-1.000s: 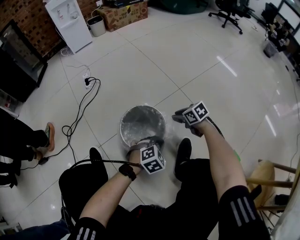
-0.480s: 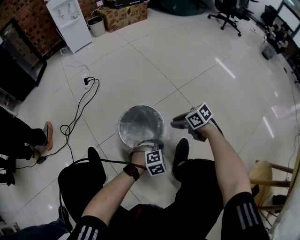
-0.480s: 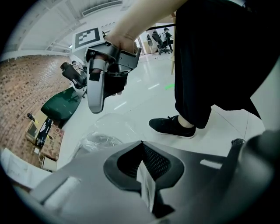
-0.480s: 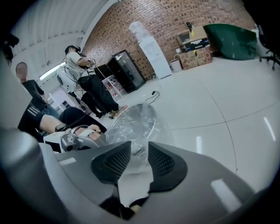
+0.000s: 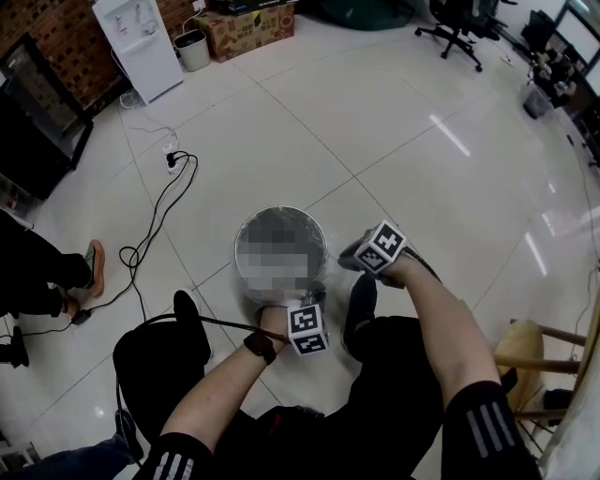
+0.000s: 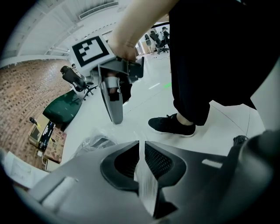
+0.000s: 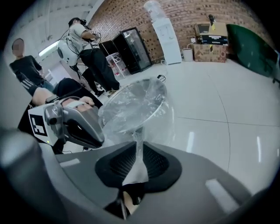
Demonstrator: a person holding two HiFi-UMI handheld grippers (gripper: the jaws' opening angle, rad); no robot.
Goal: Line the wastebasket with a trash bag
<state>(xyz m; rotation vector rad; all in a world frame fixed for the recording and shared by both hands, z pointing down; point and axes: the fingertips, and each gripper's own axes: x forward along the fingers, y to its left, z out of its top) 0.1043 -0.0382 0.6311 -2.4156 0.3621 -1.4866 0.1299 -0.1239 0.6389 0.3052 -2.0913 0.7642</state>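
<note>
The round metal wastebasket stands on the tile floor in front of my feet, with a clear trash bag spread over its mouth. My left gripper is at the near rim. Its jaws have just been opening slightly, and a strip of the clear film still runs between the pads. My right gripper is at the basket's right side. Its jaws have just been closing, and they now pinch a twisted strip of the bag. In the right gripper view the left gripper shows beside the basket.
My black shoes stand on either side, just behind the basket. A black cable snakes across the floor to the left. A water dispenser, a cardboard box and a wooden stool stand further off. Other people stand at the left.
The right gripper has swung left toward the basket's right rim. The left gripper has sunk a little at the near rim.
</note>
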